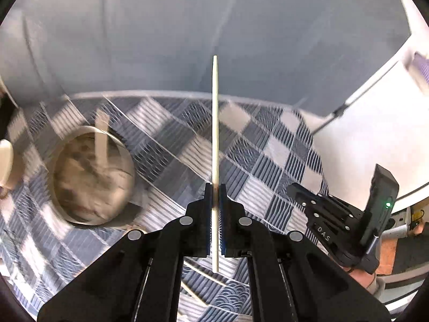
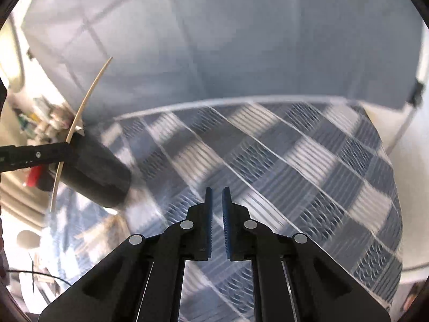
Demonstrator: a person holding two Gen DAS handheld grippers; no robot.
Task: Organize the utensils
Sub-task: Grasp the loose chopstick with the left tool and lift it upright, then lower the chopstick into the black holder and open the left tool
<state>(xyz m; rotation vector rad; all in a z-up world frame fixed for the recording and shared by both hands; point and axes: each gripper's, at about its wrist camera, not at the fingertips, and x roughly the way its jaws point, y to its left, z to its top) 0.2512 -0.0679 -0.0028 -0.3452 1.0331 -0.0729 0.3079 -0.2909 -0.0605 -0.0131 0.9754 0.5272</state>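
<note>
1. We see the left gripper with its fingers clamped on a single pale chopstick, gripped well below its middle. The chopstick runs straight along the finger axis, its tapered tip pointing away from the camera, a short length sticking out behind the pads.
2. In the right wrist view the same chopstick is held up above the tabletop, slanted, pinched by the left gripper coming in from the left edge.
3. The right gripper holds nothing; its blue-padded fingers stand slightly apart with a narrow gap between them. From the left wrist view it hovers over the right part of the tabletop.
4. A checked blue-and-white cloth covers the tabletop.
5. A round holder with a pale rim stands near the tabletop's left edge, with one flat pale utensil leaning inside; blur hides its type.
6. The holder reads as a dark cylinder in the right view.
</note>
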